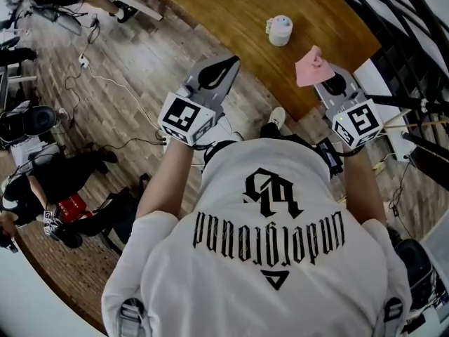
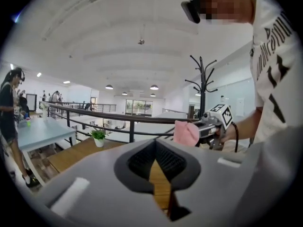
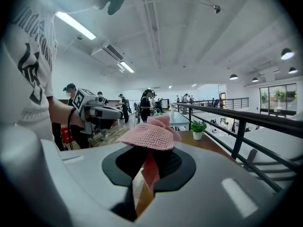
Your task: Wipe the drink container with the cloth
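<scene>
Right claw [image 3: 146, 168] is clamping a pink knit cloth [image 3: 149, 135], holding it up over the near edge of the wood counter [image 1: 231, 5]. Left claw [image 2: 158, 174] is sitting pinched together w/ nothing in it, hanging just off the counter's near-left edge. Small white container [image 1: 280, 30] is standing further in on the counter, apart from both.

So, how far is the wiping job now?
Done: the pink cloth is gripped in the right hand-held gripper. In hand: nothing more; the left hand-held gripper is shut and empty. Left: taking the drink container, which I cannot identify, and wiping it.
</scene>
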Demonstrator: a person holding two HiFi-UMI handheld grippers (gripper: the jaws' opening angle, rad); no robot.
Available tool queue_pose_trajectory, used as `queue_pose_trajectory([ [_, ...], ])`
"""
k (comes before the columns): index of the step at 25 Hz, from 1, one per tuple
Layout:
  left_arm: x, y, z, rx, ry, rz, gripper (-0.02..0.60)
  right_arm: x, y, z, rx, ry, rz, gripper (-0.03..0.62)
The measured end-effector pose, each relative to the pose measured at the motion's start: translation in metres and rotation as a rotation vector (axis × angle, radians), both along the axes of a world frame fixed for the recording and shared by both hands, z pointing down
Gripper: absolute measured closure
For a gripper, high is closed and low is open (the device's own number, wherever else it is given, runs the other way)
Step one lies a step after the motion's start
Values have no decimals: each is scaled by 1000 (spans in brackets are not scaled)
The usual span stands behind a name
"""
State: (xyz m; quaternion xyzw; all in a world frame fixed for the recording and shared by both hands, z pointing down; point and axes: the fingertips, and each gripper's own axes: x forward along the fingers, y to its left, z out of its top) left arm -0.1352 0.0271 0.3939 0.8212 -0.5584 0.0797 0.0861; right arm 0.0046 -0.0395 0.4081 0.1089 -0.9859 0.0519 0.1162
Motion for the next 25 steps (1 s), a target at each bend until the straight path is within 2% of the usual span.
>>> queue_pose_trajectory([
  [2,10,22,2,-13,32,45,531,-2,18,-1,4,8,19,548],
  [5,15,63,1,-10,29,96,532,-7,58,-9,16,5,50,548],
  [11,5,131,-5,-5,34,133,532,-6,139,-20,42,3,118,548],
  [16,-6,170,-9,27,27,177,531,-9,185,-17,52,3,185,548],
  [21,-14,213,-15,53,43,180,531,-18,243,-18,33,21,197,548],
  [25,-7,243,-22,68,38,201,531,-11,279,-25,37,26,220,548],
])
